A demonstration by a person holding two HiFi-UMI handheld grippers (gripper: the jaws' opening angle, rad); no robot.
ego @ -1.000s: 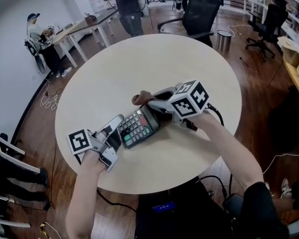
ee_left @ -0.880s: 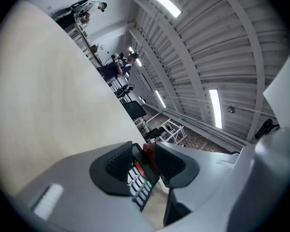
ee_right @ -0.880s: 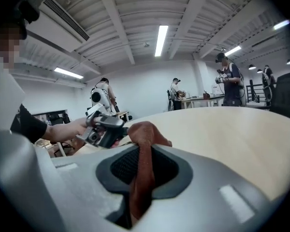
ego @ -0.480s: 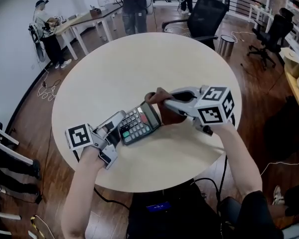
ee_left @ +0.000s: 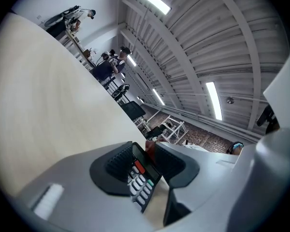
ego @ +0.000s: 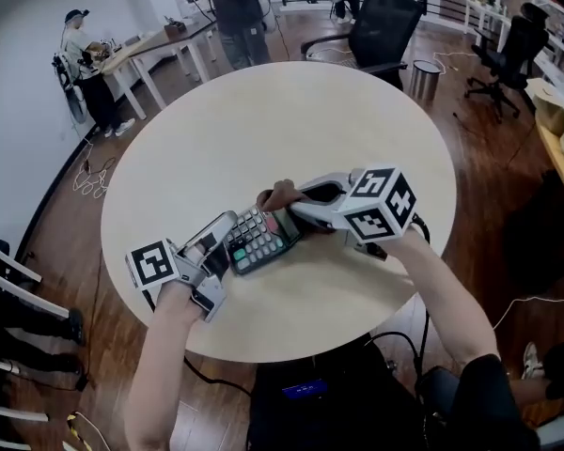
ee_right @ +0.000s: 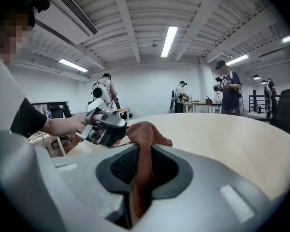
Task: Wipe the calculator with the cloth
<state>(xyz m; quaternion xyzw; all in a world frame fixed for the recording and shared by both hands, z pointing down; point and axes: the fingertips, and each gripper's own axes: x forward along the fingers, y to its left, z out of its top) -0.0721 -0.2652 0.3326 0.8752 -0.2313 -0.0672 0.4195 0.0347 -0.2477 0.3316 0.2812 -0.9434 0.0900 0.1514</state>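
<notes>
Calculator [ego: 260, 240], dark grey plastic with pale keys: likely stiff, light, slick; left tongs [ee_left: 145, 166] clamp its end, right tongs [ee_right: 140, 170] pinch limp rust-brown cloth [ee_right: 142, 139].

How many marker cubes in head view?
2. One cube on the left gripper, near the table edge; the other cube on the right gripper, right of the calculator. None seems hidden.

Cloth [ego: 274, 194] and right gripper [ego: 291, 205] — back leftward over the far end of the calculator [ego: 257, 240]
</notes>
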